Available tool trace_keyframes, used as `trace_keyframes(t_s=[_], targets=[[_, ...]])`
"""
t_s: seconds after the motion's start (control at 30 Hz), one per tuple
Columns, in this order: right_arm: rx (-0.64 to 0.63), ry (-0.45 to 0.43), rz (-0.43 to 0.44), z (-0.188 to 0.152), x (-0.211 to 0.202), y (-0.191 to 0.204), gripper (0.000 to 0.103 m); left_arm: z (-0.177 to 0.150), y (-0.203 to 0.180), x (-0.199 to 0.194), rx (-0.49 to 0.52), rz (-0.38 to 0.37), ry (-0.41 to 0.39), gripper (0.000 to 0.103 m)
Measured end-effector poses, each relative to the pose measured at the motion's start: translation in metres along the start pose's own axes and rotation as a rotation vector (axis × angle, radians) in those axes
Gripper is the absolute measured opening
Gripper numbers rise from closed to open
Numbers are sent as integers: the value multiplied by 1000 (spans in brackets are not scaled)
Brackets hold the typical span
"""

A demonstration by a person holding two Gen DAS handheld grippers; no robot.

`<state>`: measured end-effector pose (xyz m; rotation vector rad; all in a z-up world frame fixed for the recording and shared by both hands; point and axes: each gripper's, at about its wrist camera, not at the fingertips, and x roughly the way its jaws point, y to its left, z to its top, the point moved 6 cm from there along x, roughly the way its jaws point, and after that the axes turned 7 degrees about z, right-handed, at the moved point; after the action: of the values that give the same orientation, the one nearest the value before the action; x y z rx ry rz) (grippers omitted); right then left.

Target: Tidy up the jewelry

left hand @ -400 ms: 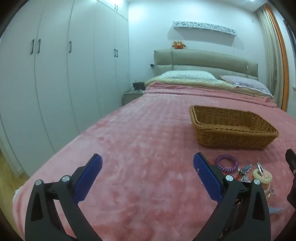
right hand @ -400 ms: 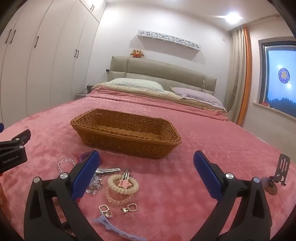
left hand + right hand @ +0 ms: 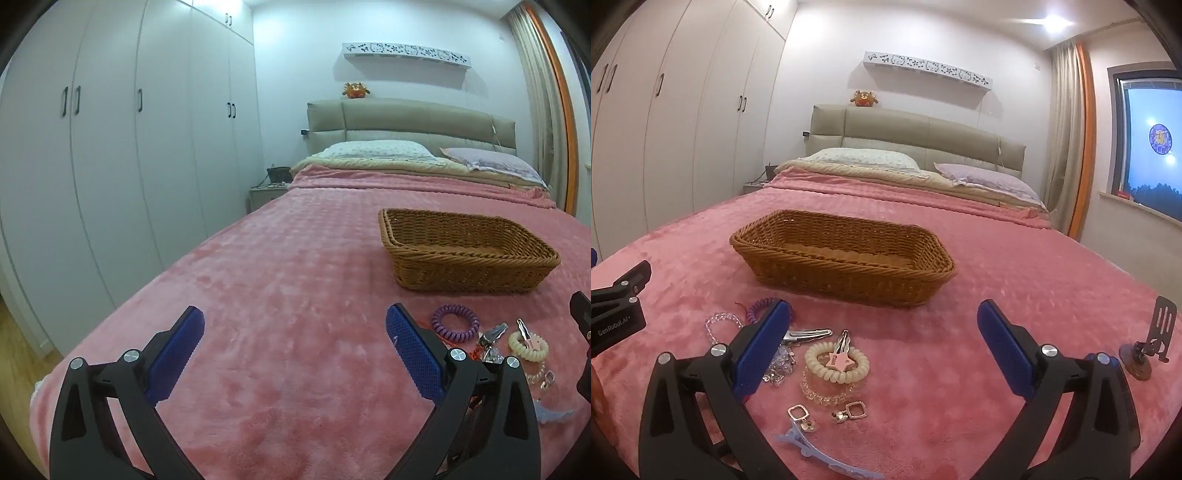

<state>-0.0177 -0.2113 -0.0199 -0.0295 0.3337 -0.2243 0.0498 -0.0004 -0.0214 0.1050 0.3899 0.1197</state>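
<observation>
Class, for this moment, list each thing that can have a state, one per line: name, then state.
left gripper: open, holding nothing
right gripper: open, holding nothing
wicker basket: upright, looks empty
cream coil hair tie: on the blanket, star clip across it
purple coil hair tie: on the blanket
wardrobe doors: shut

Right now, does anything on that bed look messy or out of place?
Yes. The wicker basket looks empty, while the jewelry sits in a loose heap on the pink blanket in front of it: a cream coil hair tie, a purple one, hair clips and earrings. Both grippers are open, holding nothing.
</observation>
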Motion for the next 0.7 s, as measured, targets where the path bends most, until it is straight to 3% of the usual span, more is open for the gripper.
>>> trace_keyframes(t_s=[0.7], targets=[[2, 15, 12, 1, 3, -1, 97, -2, -4, 0, 15, 3, 5, 96]])
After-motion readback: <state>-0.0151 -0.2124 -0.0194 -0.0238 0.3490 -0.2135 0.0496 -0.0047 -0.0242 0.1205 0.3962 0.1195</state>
